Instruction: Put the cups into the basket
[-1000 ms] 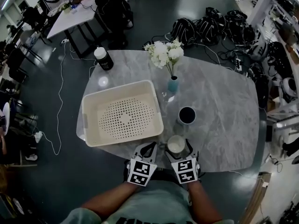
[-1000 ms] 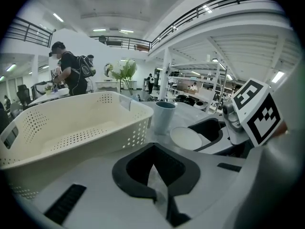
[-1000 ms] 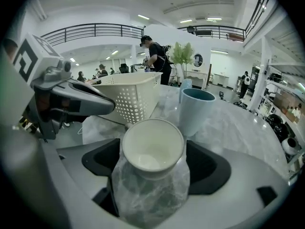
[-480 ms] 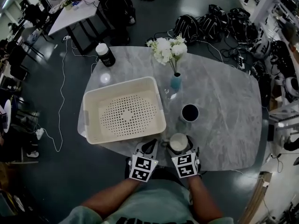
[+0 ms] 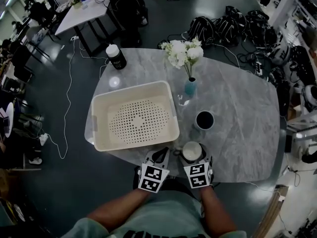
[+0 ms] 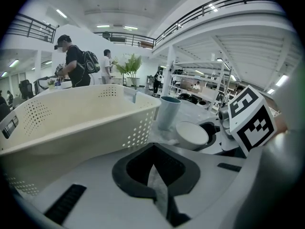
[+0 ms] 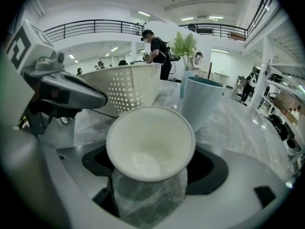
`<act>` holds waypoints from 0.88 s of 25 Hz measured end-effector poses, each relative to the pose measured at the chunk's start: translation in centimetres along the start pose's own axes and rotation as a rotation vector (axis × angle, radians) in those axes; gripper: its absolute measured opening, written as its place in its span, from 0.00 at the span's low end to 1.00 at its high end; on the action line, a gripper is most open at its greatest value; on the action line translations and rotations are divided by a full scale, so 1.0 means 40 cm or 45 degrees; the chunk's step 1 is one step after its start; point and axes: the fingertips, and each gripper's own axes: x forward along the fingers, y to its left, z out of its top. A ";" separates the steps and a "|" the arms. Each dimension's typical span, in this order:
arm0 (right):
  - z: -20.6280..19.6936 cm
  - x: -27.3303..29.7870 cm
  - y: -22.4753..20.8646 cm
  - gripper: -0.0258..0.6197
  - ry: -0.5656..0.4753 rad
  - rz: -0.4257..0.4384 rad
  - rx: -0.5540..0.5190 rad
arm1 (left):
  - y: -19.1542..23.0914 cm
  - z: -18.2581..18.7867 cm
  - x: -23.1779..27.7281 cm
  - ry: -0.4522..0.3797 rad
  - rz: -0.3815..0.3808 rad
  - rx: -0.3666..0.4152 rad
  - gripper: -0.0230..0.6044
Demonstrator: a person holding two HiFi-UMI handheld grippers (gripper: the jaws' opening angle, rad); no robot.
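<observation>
A white cup [image 7: 150,147] clasped by the right gripper [image 5: 192,153]
The left gripper [image 5: 161,155] is seen with jaws pressed together, empty; a perforated basket [image 6: 71,123] lies just ahead-left of them.

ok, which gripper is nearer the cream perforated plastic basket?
Left. The left gripper sits just off the basket's near right corner; the right gripper is further right, jaws on the white cup.

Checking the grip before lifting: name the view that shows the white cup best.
The right gripper view: the white cup sits large between the jaws, inside empty. The head view shows only its top from above; the left gripper view shows it small, at the side.
</observation>
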 end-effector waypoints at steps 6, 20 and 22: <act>-0.001 -0.018 -0.005 0.67 0.012 -0.030 0.008 | -0.011 0.020 -0.011 -0.025 -0.018 -0.004 0.05; 0.128 -0.197 -0.034 0.67 -0.148 -0.131 0.144 | -0.068 0.132 -0.084 -0.160 -0.098 -0.026 0.05; 0.153 -0.221 -0.032 0.67 -0.178 -0.141 0.143 | -0.067 0.146 -0.101 -0.181 -0.105 -0.031 0.05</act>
